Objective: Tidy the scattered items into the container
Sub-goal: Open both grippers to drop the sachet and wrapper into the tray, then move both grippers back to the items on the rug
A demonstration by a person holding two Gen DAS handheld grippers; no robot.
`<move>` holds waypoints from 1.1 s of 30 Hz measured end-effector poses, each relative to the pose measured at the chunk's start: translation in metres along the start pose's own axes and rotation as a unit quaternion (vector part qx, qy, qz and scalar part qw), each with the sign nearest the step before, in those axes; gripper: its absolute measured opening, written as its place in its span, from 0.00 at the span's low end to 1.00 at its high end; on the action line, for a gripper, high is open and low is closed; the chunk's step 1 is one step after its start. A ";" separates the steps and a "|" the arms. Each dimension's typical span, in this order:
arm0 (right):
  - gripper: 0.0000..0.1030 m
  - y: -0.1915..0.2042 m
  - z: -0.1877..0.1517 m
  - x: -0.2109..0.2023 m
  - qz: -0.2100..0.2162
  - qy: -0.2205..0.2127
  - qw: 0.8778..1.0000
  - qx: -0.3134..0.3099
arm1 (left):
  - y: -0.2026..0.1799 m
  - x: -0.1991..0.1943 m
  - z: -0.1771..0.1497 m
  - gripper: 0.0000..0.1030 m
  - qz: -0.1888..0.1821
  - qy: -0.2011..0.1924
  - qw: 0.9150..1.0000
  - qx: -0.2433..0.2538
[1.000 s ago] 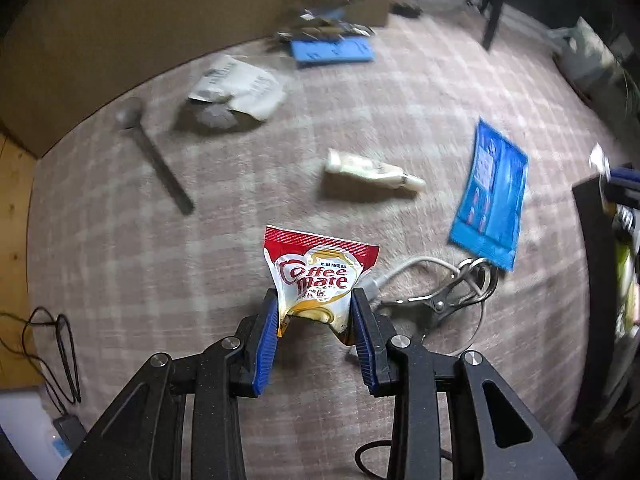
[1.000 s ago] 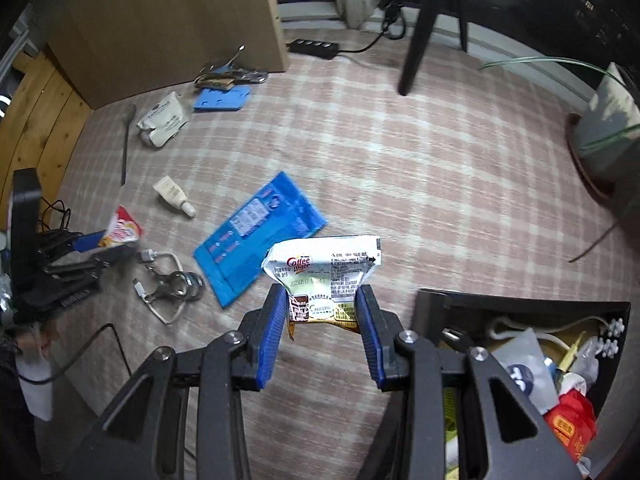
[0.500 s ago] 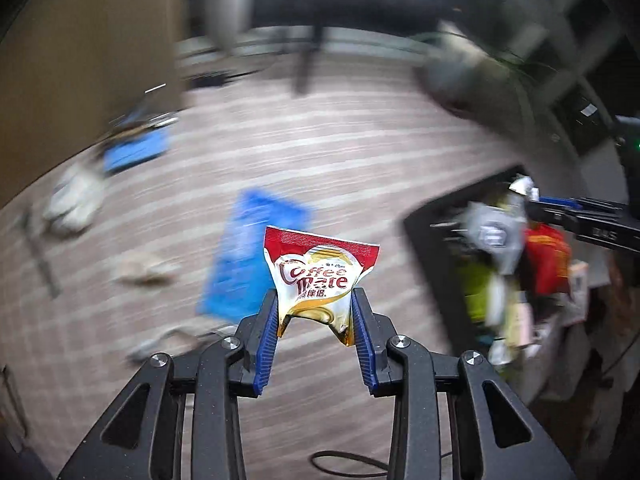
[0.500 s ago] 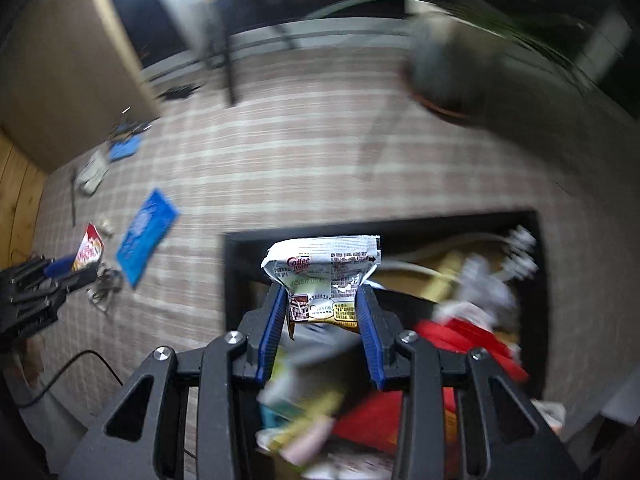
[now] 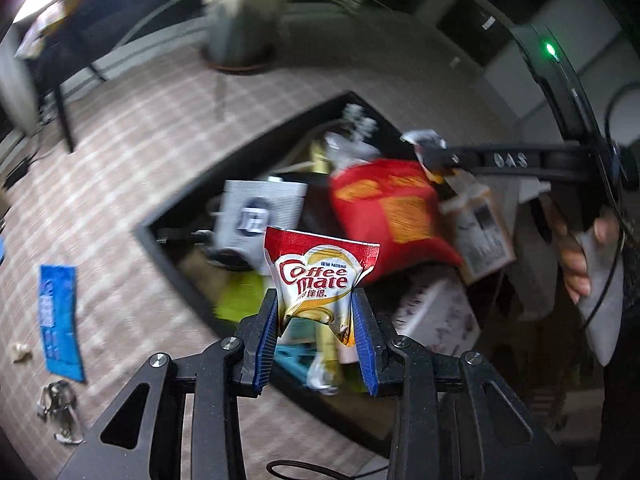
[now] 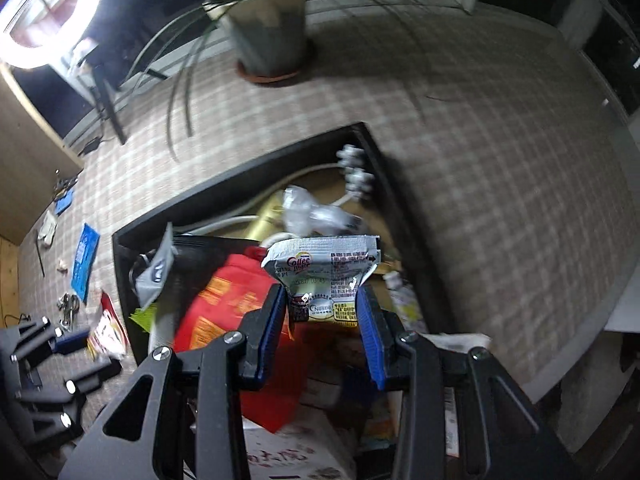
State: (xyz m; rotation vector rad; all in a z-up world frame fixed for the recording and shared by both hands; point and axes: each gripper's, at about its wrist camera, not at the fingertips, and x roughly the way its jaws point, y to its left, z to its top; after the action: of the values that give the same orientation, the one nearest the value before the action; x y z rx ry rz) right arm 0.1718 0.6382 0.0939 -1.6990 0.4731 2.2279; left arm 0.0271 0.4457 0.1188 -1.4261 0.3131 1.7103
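Two creamer packets are pinched: my left gripper (image 5: 316, 320) clamps the red packet (image 5: 320, 276) over the black box (image 5: 168, 256). My right gripper (image 6: 322, 316) grips the silver packet (image 6: 324, 268) above the box's clutter, plant pot (image 6: 268, 36) at twelve o'clock.

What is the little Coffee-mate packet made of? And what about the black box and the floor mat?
The Coffee-mate packet looks like thin glossy plastic or foil film: it crinkles, shines, and has crimped ends. The black box has thin, stiff, matte walls, maybe plastic or board; hard to tell. The floor mat looks like woven fabric, with a soft, dull checked pattern.
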 end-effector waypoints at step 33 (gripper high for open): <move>0.41 0.047 0.007 -0.009 0.032 -0.006 0.999 -0.042 | 0.039 -0.026 -0.010 0.46 0.080 -0.028 0.996 -0.026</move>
State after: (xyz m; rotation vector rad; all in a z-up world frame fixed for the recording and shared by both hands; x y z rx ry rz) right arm 0.1478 0.5982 0.1083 -1.7338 0.4437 2.3319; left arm 0.0041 0.4045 0.1263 -1.4196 0.3614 1.8979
